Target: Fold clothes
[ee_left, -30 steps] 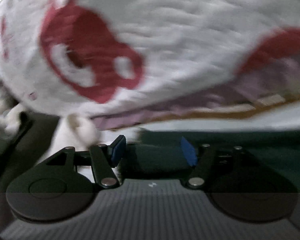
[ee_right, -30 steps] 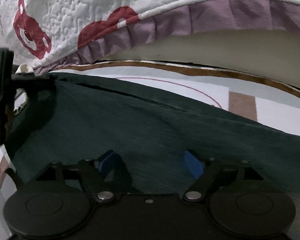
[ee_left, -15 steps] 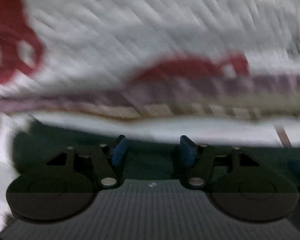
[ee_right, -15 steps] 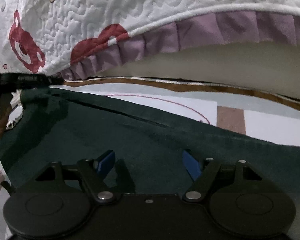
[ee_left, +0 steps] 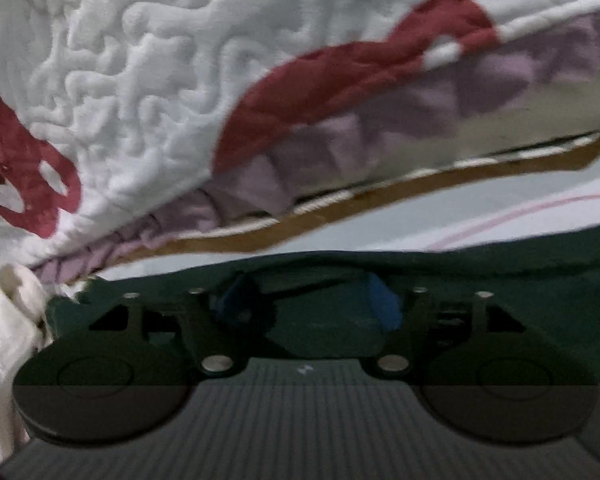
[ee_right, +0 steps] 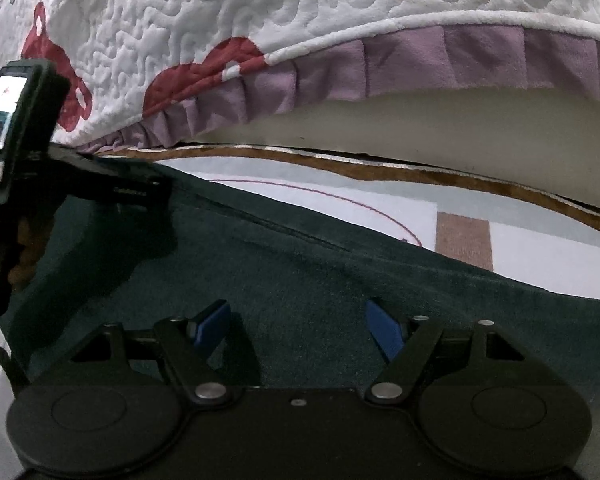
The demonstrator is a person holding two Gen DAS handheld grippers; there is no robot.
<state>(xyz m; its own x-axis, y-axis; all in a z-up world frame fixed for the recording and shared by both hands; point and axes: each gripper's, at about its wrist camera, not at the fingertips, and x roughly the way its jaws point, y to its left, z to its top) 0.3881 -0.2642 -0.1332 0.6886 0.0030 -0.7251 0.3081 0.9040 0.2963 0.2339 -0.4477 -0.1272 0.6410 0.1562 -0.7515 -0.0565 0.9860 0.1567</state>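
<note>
A dark green garment [ee_right: 300, 280] lies spread on the floor mat, its far edge next to the bed. My left gripper [ee_left: 310, 306] sits low at that far edge [ee_left: 460, 256]. Its jaws are opening, and a low fold of green cloth lies between the blue pads [ee_left: 384, 304] without being pinched. In the right wrist view the left gripper [ee_right: 140, 192] reaches in from the left over the garment's upper left part. My right gripper [ee_right: 298, 328] hovers open over the garment's middle, nothing between its blue pads [ee_right: 212, 326].
A white quilted bedspread [ee_right: 260, 8] with red bear prints and a lilac frill [ee_right: 420, 64] overhangs the far side. The floor mat [ee_right: 540, 256] is pale with a brown border and brown squares. A white cloth [ee_left: 8, 320] hangs at the left.
The left gripper slid right along the garment's far edge. Its jaws narrowed, then spread wide again. In the right wrist view it reaches further in. The right gripper stayed put.
</note>
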